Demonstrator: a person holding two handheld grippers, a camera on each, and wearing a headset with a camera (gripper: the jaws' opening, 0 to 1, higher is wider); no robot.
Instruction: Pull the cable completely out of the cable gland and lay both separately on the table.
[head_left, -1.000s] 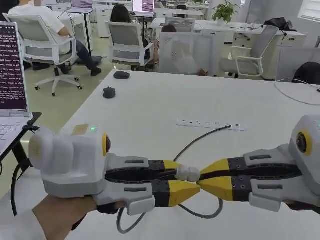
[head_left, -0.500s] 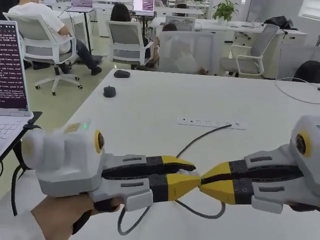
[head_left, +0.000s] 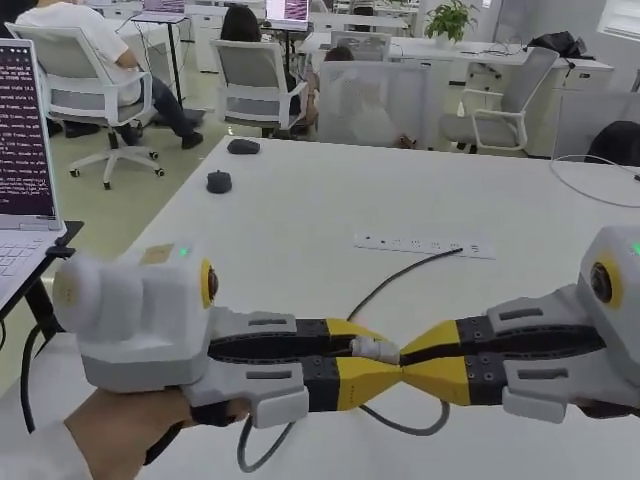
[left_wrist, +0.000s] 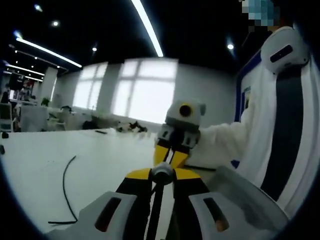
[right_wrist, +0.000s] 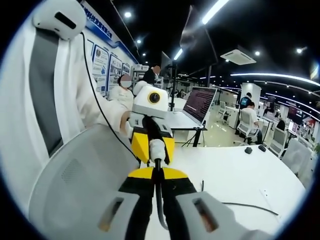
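white tabletop (head_left: 320, 195) stretches out toward an office of chairs and seated people. off its left edge stands an open laptop (head_left: 22, 130), and a dark mouse (head_left: 218, 184) lies near the far left corner. over the near edge a hand (head_left: 120, 435) holds the left gripper (head_left: 385, 355), its jaws closed on the white cable gland (head_left: 375, 349), which sits in the air between the two grippers. the right gripper (head_left: 408, 366) meets it tip to tip from the right, its jaws clamped on the black cable (head_left: 400, 270) just beside the gland. the cable loops on the tabletop beneath both grippers, and a stretch of it runs back toward a white power strip (head_left: 422, 246) lying nearer the far edge.
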